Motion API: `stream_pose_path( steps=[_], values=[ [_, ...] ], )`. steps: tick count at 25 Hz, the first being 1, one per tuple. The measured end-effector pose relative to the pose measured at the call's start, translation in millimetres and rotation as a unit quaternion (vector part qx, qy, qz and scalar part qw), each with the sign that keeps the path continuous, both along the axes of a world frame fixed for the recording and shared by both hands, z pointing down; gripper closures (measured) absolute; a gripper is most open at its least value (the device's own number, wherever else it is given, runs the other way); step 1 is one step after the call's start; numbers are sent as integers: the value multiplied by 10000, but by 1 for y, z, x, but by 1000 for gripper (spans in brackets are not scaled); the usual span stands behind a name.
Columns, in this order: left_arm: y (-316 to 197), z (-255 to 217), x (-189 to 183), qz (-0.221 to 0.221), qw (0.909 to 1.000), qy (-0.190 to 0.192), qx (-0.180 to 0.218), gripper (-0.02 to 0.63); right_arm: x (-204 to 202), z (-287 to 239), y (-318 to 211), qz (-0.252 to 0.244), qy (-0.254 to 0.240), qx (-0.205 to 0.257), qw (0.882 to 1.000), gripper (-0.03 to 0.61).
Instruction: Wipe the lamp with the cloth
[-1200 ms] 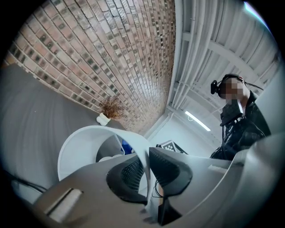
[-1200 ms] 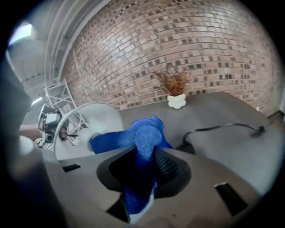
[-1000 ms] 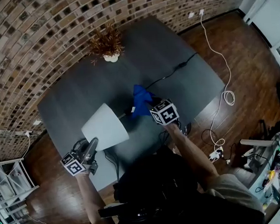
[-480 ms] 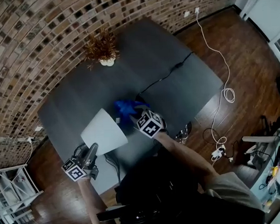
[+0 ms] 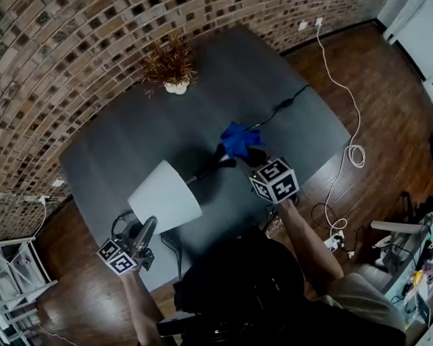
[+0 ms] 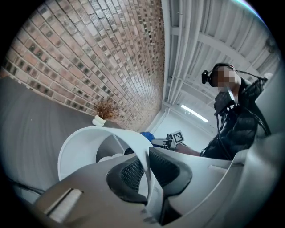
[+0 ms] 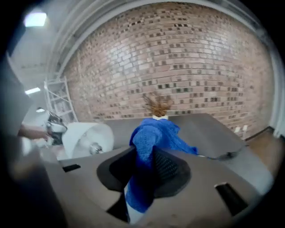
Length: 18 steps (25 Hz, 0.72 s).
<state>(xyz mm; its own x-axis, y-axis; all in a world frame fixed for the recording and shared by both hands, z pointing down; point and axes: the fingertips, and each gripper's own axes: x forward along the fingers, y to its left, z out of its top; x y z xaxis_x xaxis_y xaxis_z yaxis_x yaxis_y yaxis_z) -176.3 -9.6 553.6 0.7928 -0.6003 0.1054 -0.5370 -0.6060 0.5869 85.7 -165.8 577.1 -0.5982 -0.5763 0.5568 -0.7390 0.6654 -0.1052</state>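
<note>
A white lamp shade (image 5: pixel 163 196) lies tilted over the grey table (image 5: pixel 104 150), and its dark stem (image 5: pixel 207 167) runs up to the right. My left gripper (image 5: pixel 147 227) is shut on the shade's rim; in the left gripper view the thin white rim (image 6: pixel 144 171) sits pinched between the pads. My right gripper (image 5: pixel 249 154) is shut on a blue cloth (image 5: pixel 240 139), which bunches at the far end of the stem. In the right gripper view the cloth (image 7: pixel 153 138) stands up between the jaws of that gripper (image 7: pixel 144 171), with the shade (image 7: pixel 87 138) off to the left.
A dried plant in a white pot (image 5: pixel 170 64) stands at the table's far edge by the brick wall. A black cable (image 5: pixel 282 103) crosses the table to the right. A white cable (image 5: pixel 343 86) lies on the wood floor, and a white shelf (image 5: pixel 9 272) stands at left.
My right gripper carried the cloth left toward the shade, then back right and up along the stem. The left gripper has kept its hold on the rim with little movement.
</note>
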Motion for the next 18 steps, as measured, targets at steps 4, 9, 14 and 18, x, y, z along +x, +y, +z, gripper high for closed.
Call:
stream_pose_path(
  steps=[4,9,14,18],
  values=[
    [23,5,16,311,9990,-175,279,581,-127,24,42,-1618,-49,-532,9854,479],
    [40,10,35,545,9969,-450,350,584,-147,77,44,-1824,161,-1274,9748,477],
    [53,13,43,730,9947,-622,378,589,-60,92,6,-874,532,-1549,9826,477],
    [60,21,59,902,9927,-712,366,595,-33,75,1,-626,945,-1184,9865,477]
  ],
)
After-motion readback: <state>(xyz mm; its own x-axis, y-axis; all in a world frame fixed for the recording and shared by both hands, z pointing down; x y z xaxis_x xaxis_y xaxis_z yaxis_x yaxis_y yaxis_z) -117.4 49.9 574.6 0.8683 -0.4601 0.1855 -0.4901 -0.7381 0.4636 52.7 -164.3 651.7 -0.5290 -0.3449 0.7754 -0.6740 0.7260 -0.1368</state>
